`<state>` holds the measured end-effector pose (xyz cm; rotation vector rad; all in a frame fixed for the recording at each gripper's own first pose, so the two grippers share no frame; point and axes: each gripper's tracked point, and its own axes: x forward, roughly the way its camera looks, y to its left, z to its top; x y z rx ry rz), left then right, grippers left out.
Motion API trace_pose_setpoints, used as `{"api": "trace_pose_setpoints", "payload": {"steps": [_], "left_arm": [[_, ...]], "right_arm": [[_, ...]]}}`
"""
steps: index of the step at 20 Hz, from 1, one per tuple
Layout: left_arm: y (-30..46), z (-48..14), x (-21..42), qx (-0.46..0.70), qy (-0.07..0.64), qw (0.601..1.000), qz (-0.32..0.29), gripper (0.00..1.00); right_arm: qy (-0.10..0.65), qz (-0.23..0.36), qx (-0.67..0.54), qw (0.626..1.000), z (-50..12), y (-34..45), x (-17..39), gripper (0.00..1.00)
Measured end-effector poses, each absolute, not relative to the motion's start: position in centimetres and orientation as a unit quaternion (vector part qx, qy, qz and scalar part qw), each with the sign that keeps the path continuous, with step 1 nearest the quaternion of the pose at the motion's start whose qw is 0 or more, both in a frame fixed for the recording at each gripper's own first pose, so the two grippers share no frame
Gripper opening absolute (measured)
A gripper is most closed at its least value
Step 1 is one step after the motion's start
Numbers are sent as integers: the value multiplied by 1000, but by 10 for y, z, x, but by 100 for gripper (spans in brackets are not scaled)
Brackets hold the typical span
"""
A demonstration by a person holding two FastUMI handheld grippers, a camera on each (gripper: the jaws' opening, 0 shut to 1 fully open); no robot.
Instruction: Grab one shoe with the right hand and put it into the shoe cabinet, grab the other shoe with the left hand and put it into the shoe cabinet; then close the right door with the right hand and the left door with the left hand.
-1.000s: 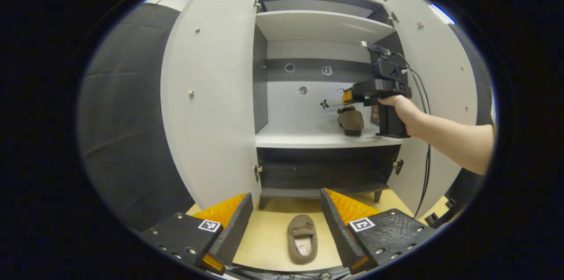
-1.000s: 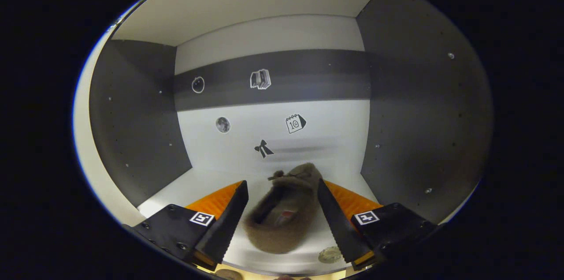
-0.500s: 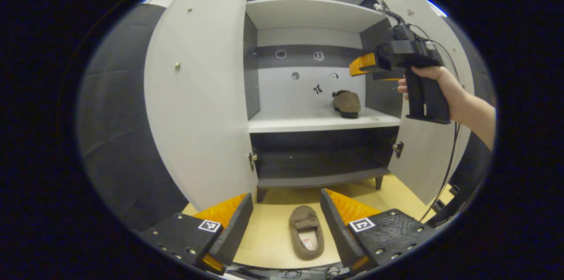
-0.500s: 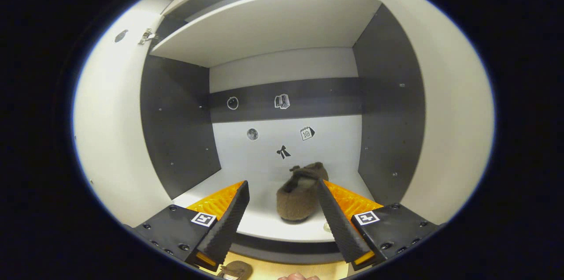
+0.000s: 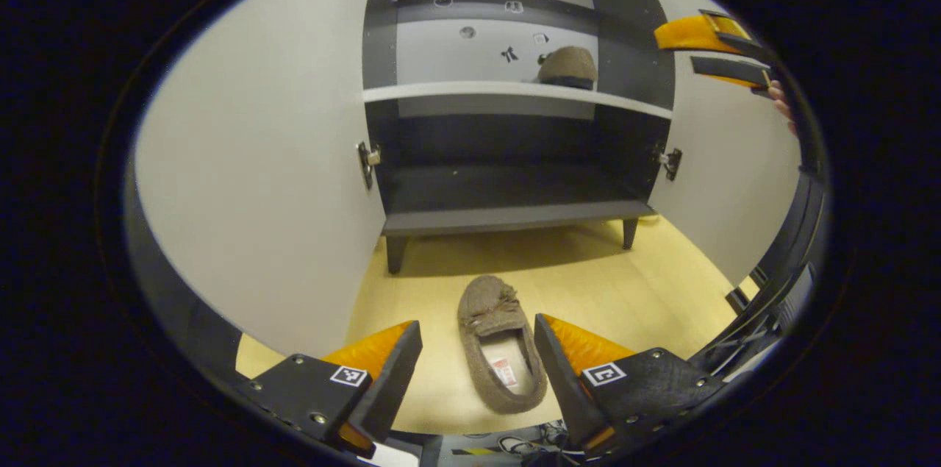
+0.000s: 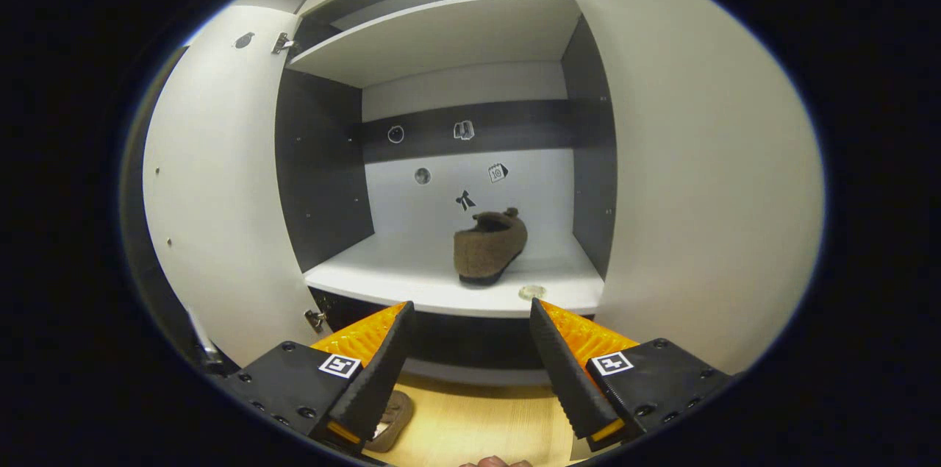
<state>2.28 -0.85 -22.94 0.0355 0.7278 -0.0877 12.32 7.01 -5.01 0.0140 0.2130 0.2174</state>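
Lying on the shelf (image 6: 441,283), one shoe (image 6: 489,243) is stored — second shoe (image 5: 501,349) is waiting between the left gripper (image 5: 476,371)'s wide jaws; right gripper (image 6: 470,364) is gaping empty, doors open.

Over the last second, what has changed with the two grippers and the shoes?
The right gripper backed out of the cabinet, open, leaving its shoe on the shelf. The left gripper dropped toward the shoe on the floor, open around it. Both doors stayed open.

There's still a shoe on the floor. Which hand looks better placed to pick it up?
The left. The left gripper hangs open just above the shoe on the floor, which lies between its fingers. The right gripper points at the shelf holding the other shoe.
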Motion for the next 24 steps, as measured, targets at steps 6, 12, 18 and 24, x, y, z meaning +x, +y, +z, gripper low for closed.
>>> {"api": "trace_pose_setpoints", "payload": {"steps": [6, 12, 18, 24], "left_arm": [[-5, -244, 21, 63, 431, 899, -54, 90], [-4, -245, 19, 74, 451, 887, -64, 94], [-20, -232, 15, 56, 470, 874, -109, 49], [-11, -246, 20, 67, 474, 875, -69, 23]], "right_arm": [[126, 115, -20, 985, -74, 65, 64, 98], [138, 100, -53, 984, -89, 48, 23, 98], [109, 61, -62, 990, -74, 29, 9, 95], [107, 44, -60, 991, -73, 21, -4, 96]]}}
